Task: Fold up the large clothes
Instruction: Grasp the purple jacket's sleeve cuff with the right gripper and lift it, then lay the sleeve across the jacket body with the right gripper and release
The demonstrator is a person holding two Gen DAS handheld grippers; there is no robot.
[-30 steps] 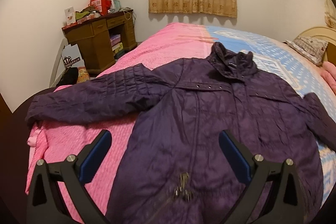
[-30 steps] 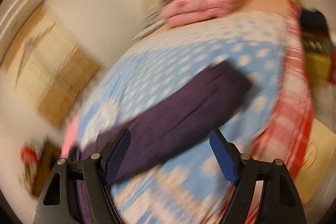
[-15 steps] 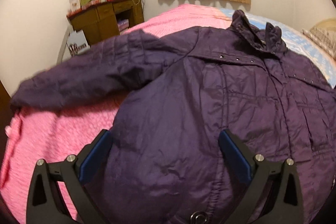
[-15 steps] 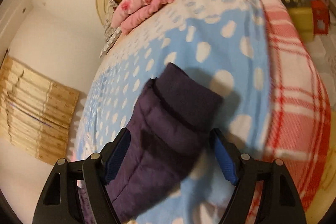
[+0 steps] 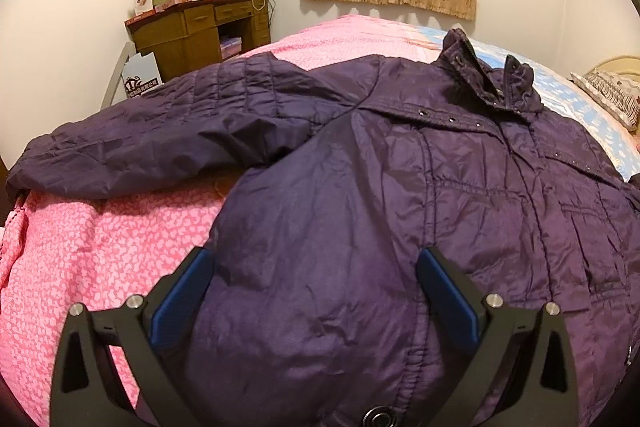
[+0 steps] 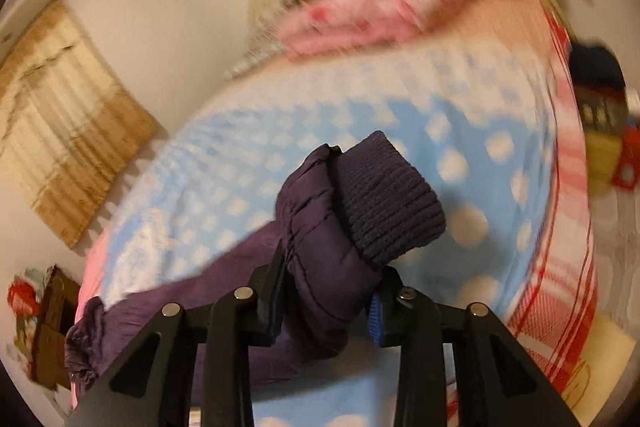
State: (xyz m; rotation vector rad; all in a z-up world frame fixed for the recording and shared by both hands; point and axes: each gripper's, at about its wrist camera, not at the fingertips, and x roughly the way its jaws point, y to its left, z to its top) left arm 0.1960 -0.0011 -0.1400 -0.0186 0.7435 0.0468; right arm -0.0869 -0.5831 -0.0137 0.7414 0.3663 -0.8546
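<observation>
jacket (image 5: pixel 400 211) — quilted, faintly glossy cloth, cuff (image 6: pixel 388 195) — ribbed knit

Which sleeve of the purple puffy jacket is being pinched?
The sleeve with the ribbed knit cuff, over the blue spotted blanket: the right tool is closing on it. The other sleeve lies flat on the pink blanket, untouched.

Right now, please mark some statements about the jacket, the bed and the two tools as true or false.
1. The jacket is purple. True.
2. The right tool is closing on the sleeve near its knit cuff. True.
3. The left tool is shut on the collar. False: it is open, above the jacket's lower body.
4. The jacket is already folded in half. False: it lies spread on the bed.
5. The desk is bare. False: it is cluttered.
</observation>
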